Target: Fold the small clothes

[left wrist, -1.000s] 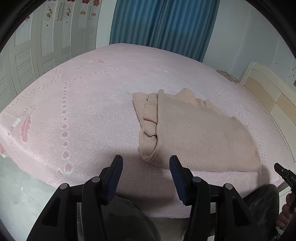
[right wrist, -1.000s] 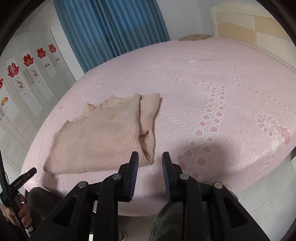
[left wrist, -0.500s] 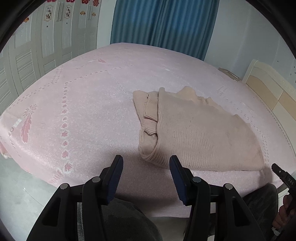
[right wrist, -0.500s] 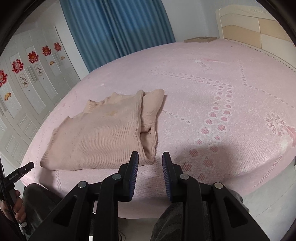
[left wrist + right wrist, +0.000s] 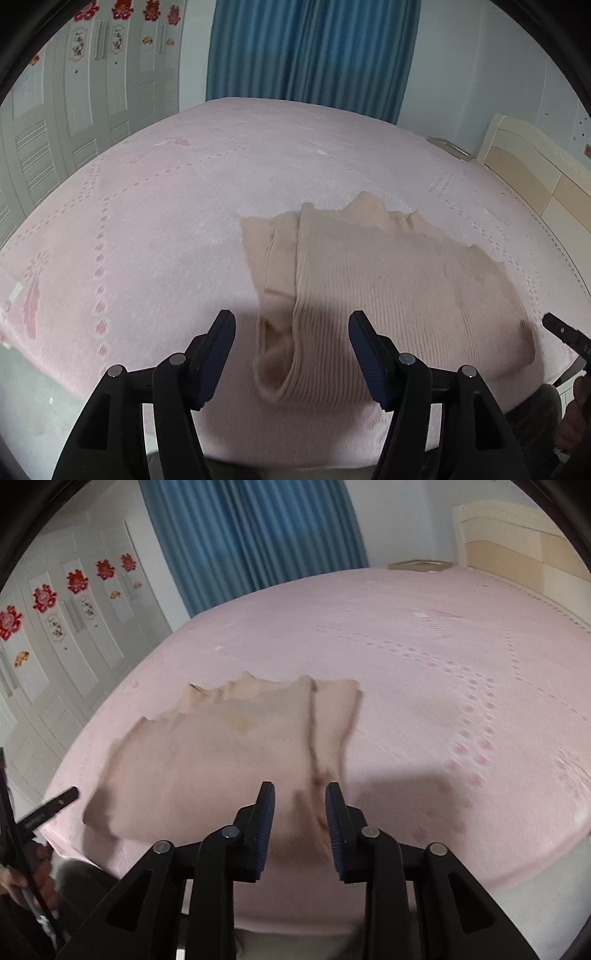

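step: mid-fold, approaching near edge of sweater (image 5: pixel 388 295) on bed (image 5: pixel 166 221) | left gripper (image 5: pixel 291 354) jaws apart, empty | right gripper (image 5: pixel 300 823) jaws apart, empty | next: pinch near-edge corners, fold over

Soft daylight, room bright. Both pictures blurry, round and bent at edges, dark corners. Grey shadow on pink bed (image 5: pixel 424 775).
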